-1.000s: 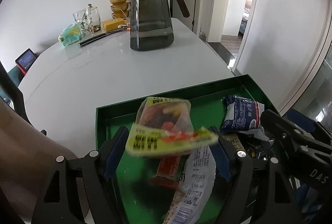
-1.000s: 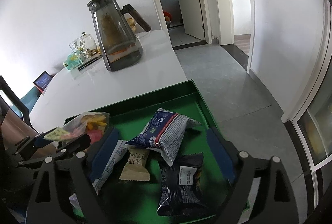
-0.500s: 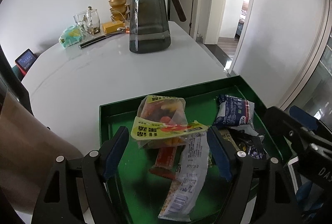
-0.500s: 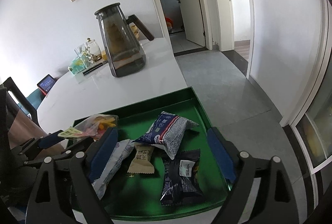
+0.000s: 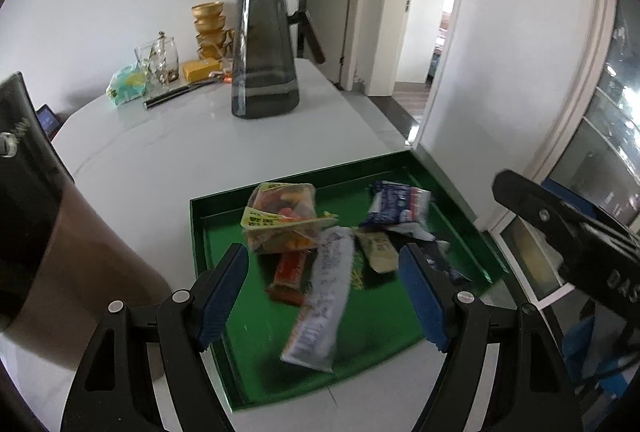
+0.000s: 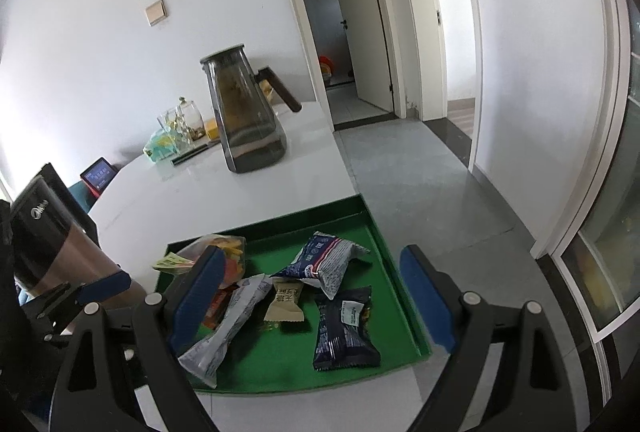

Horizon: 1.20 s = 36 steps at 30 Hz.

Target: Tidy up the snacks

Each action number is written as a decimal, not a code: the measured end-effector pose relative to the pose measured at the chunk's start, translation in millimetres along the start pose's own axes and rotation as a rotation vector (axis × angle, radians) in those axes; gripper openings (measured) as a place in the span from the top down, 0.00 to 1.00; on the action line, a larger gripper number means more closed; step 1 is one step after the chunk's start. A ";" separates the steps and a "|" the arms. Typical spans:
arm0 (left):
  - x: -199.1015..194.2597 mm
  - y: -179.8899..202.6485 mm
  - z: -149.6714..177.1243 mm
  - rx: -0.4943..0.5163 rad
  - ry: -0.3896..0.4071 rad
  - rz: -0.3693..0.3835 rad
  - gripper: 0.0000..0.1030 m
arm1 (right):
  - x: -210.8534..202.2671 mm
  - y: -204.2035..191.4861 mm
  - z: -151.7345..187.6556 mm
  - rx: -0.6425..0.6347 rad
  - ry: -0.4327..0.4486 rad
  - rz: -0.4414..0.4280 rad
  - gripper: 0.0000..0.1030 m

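1. White and glossy, the table [image 5: 168, 168] runs back to a pale wall, and a green tray [image 5: 224, 344] with low upright walls sits at its near corner beside the grey-tiled floor [image 6: 424, 200].
2. Snacks lie loose in the tray: the long silver-white packet [image 5: 322, 296] points its long axis from the near edge up toward the far wall, tilted slightly right in the left wrist view.
3. Crinkly and see-through, a clear bag of colourful sweets [image 5: 282, 218] lies at the tray's far left, its yellow-green label edge running crosswise, with a red bar [image 5: 290, 272] partly tucked under it.
4. A blue-and-white pillow pack [image 6: 326, 258] slants toward the far right corner; a small tan wrapped sweet [image 6: 285, 300] and a dark navy packet [image 6: 344, 328] lie nearer (the navy one runs near-to-far).
5. Left gripper [image 5: 324, 296] has its blue ribbed pads spread wide, holding nothing; the silver-white packet and red bar lie between and below them.
6. Right gripper [image 6: 308, 296] is likewise spread and empty, above the tan sweet and navy packet.
7. Smoked-glass jug [image 5: 264, 52], tapered with a brown handle, stands well behind the tray, and a brushed-metal tumbler [image 6: 56, 244] stands left of it.
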<state>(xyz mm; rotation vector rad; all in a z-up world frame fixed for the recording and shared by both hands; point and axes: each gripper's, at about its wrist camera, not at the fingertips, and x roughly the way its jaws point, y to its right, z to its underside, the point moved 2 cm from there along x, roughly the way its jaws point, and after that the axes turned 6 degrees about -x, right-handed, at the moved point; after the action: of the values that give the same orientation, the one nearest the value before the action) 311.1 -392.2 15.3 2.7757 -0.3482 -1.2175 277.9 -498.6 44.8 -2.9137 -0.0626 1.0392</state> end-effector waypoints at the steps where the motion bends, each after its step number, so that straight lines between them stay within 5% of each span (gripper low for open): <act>1: -6.7 1.5 2.0 0.005 0.003 0.009 0.30 | -6.4 -0.6 -0.8 -0.001 0.006 0.002 0.00; 12: -83.9 -2.3 26.3 0.035 0.055 0.045 0.29 | -95.3 -15.6 -4.4 -0.034 0.098 0.003 0.00; 21: -148.9 -38.7 49.8 0.022 0.114 0.065 0.29 | -182.9 -67.8 1.9 -0.111 0.193 -0.004 0.00; 26: -178.1 -79.3 68.1 0.019 0.107 0.075 0.29 | -219.0 -121.6 11.1 -0.176 0.224 -0.018 0.00; 29: -193.1 -114.1 82.8 0.013 0.103 0.056 0.20 | -229.1 -160.5 24.3 -0.235 0.227 -0.034 0.00; 36: -210.9 -202.2 114.6 -0.031 0.051 -0.011 0.20 | -223.5 -247.4 56.7 -0.272 0.179 -0.150 0.00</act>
<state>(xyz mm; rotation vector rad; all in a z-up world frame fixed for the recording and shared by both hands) 123.1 -143.7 53.2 2.7805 -0.3071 -1.1417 63.6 -262.0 156.5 -3.1671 -0.4418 0.8006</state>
